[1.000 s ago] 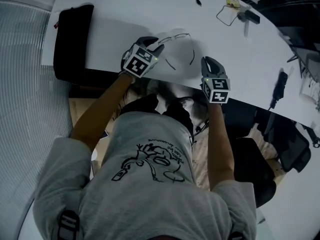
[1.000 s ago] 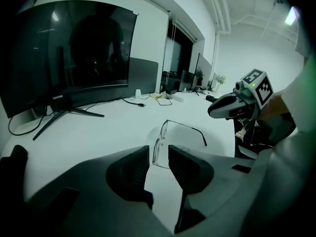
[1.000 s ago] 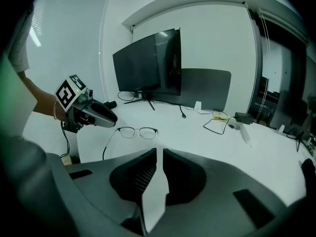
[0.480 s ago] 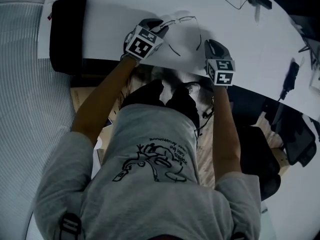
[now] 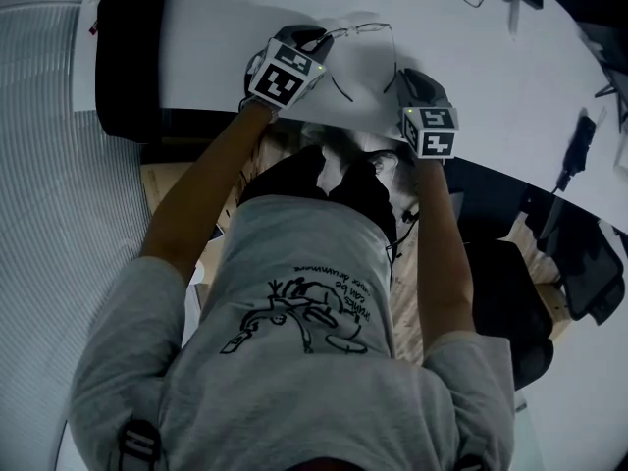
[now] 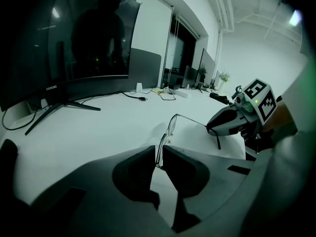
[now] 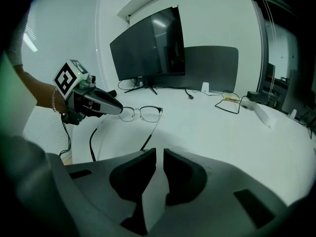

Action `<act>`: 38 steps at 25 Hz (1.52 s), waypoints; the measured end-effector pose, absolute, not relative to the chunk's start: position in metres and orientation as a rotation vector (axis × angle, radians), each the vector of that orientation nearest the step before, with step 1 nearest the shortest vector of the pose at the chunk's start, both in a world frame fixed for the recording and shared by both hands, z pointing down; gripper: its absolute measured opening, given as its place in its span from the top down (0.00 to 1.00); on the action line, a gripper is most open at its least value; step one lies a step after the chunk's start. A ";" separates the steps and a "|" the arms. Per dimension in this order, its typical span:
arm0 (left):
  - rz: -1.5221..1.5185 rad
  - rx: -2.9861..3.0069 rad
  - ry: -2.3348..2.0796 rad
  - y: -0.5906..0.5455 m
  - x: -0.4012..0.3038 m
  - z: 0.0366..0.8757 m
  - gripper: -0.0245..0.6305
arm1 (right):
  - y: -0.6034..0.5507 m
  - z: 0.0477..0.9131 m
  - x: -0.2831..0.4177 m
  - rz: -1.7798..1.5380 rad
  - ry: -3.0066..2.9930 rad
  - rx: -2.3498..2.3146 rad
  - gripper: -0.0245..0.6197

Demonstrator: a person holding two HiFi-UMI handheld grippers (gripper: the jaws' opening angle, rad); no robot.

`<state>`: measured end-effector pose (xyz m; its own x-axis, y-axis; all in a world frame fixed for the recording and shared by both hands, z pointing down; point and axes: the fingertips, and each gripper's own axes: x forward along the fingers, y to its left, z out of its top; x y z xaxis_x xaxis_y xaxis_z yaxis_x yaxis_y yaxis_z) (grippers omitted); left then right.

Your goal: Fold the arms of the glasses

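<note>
Glasses [image 6: 171, 126] by near edge of white tabletop [image 5: 216, 57], frame running left-right, arms open toward person. Left tool [image 6: 159, 154] angled down, jaws just closed in, pinching left lens rim. Right tool [image 7: 159, 156] angled down, jaws at narrow slit, empty; arm tip just ahead, perhaps touching. Open tabletop beyond.

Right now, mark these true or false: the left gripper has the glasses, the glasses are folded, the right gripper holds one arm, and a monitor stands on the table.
1. The left gripper has the glasses. True: its jaws have just closed on a lens rim.
2. The glasses are folded. False: both arms stand open.
3. The right gripper holds one arm. False: nothing is between its jaws; an arm's tip lies just ahead.
4. A monitor stands on the table. True.
</note>
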<state>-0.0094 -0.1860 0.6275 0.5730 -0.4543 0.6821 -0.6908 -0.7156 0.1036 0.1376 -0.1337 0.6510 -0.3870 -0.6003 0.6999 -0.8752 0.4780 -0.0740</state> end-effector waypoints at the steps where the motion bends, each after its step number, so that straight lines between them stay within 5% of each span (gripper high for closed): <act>1: 0.915 2.447 -0.934 -0.186 -0.010 0.627 0.87 | -0.134 0.651 0.137 0.590 -2.123 1.214 0.87; 38: 0.927 2.468 -0.877 -0.172 0.008 0.627 0.87 | -0.130 0.654 0.103 0.611 -2.172 1.111 0.87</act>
<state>0.0080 -0.1718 0.6273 0.5919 -0.4243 0.6853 -0.6610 -0.7420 0.1115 0.1027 -0.1301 0.6535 -0.4569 -0.5482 0.7005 -0.8329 0.5402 -0.1205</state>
